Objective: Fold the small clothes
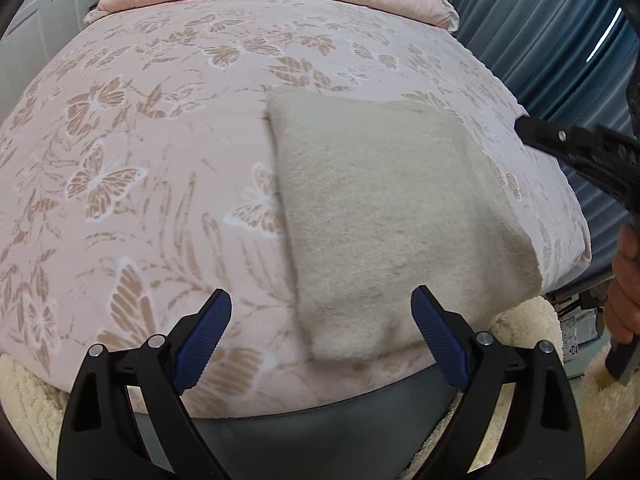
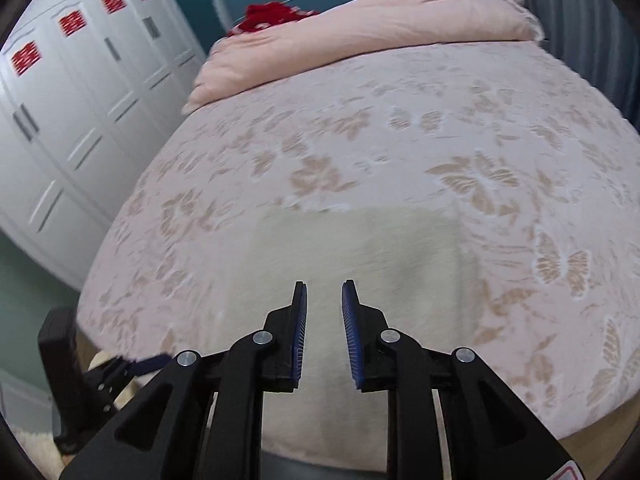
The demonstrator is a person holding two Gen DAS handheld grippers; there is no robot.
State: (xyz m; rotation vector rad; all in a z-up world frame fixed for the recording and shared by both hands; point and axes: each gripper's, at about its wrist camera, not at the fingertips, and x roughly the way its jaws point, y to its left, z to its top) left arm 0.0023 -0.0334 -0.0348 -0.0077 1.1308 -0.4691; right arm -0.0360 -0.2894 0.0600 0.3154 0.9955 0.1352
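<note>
A folded beige fleece cloth (image 1: 392,220) lies flat on the pink butterfly-patterned bedspread (image 1: 140,152). The left gripper (image 1: 322,336) gapes wide, empty; the right gripper (image 2: 324,320) stands narrowly parted, empty. Only the right view shows white wardrobe doors (image 2: 76,120).

Red double-happiness paper signs (image 2: 25,57) on white wardrobe doors (image 2: 72,128); characters blurred, no other legible text.

Soft, even indoor light, no hard shadows. Fisheye bends the bed (image 1: 160,140) edges; dark vignette corners. Right view motion-blurred, left sharper.
</note>
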